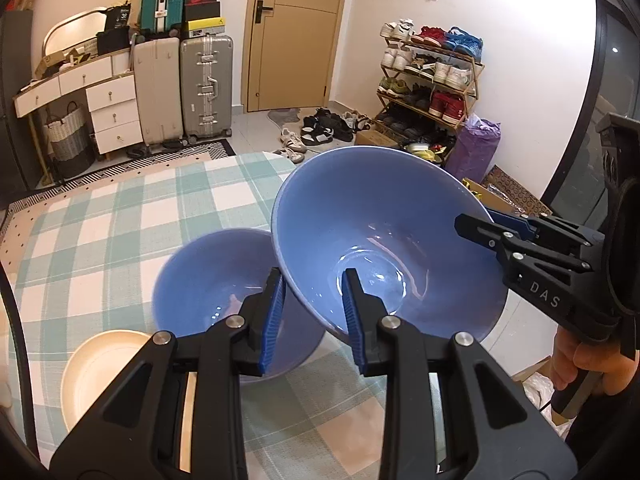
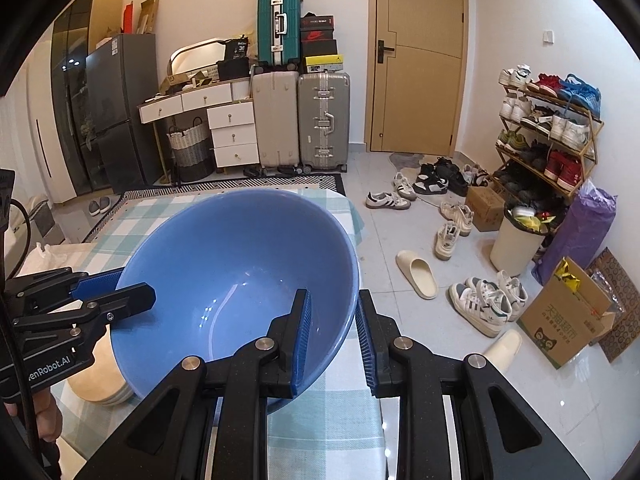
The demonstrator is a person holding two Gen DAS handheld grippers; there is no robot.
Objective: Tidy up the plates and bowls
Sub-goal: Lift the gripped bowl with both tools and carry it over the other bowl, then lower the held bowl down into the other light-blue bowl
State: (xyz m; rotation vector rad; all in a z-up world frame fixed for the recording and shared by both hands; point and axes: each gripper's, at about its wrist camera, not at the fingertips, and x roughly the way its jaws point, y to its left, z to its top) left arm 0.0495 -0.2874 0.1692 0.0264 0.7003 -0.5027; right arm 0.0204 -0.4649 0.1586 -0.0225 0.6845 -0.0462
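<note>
You've got the large blue bowl (image 1: pixel 384 216) up off the checked tablecloth (image 1: pixel 120 216), pinched on two sides: your left gripper (image 1: pixel 314 312) has its blue pads straddling the near rim, one pad inside, one outside, clamped on the wall, and your right gripper (image 1: pixel 486 226) is nipped onto the rim on the opposite side. From the right wrist view it's the same story, right gripper (image 2: pixel 334 336) closed on the bowl's (image 2: pixel 240 264) rim. The bowl hangs tilted, mouth leaning toward you.

This looks like the carry step of stacking. Just beside and below sits a second blue bowl (image 1: pixel 208 280) on the cloth, its rim partly hidden by the lifted one; whether the two touch I can't tell. To its left, a cream plate (image 1: pixel 100 360) rests near the table edge.

Contents: all three look empty, only light glinting off the glaze.

Your next move, as I read it: level the bowl, centre it over the resting bowl, lower it evenly with both hands so it nests without knocking rims, and only then let the pads part.
</note>
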